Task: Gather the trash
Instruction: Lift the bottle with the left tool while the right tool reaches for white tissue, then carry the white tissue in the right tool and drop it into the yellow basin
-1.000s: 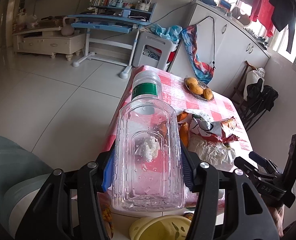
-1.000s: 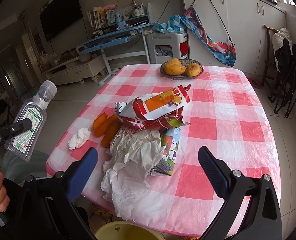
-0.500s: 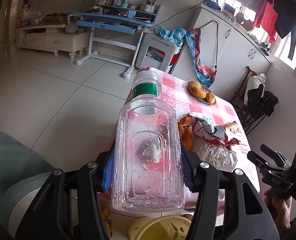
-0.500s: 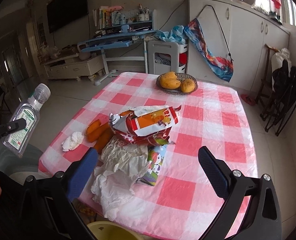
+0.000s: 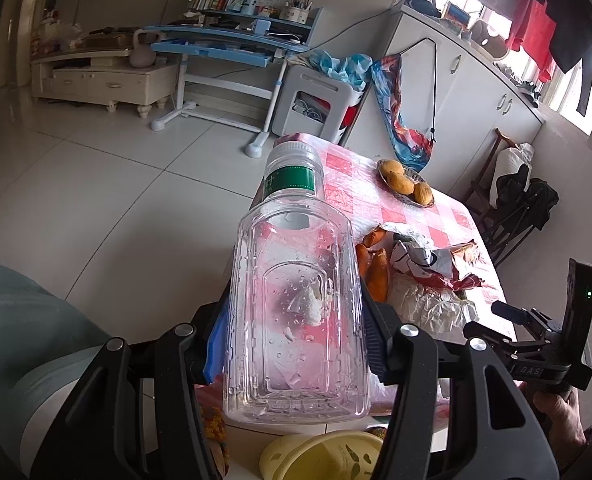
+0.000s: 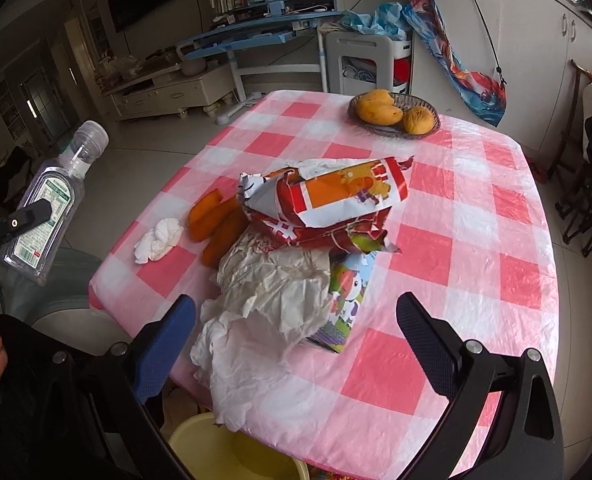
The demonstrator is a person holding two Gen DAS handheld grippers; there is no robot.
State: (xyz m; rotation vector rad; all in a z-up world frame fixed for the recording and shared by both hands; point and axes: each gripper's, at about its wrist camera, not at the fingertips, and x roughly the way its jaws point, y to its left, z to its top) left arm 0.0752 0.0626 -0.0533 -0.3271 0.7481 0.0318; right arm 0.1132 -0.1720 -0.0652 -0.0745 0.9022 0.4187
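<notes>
A clear, empty plastic bottle (image 5: 296, 300) with a green neck label is clamped between the pads of my left gripper (image 5: 296, 340), off the table's left side; the right wrist view shows this bottle (image 6: 51, 204) too. My right gripper (image 6: 296, 340) stands open over the near table edge, above crumpled white paper (image 6: 263, 312). Behind the paper lie a torn red and orange snack bag (image 6: 328, 204), a cartoon-printed packet (image 6: 348, 296), orange peels (image 6: 215, 220) and a white tissue wad (image 6: 159, 238). A yellow bin (image 6: 223, 452) sits under the table's near edge.
The table has a pink and white checked cloth (image 6: 476, 240). A basket of mangoes (image 6: 394, 114) stands at its far side. Folded black chairs (image 6: 588, 200) lean at the right. A blue desk (image 6: 255, 32) and white cabinets (image 6: 536, 40) line the back wall.
My right gripper has tilted and shifted a little towards the trash pile. The left gripper keeps its hold on the bottle and has barely moved.
</notes>
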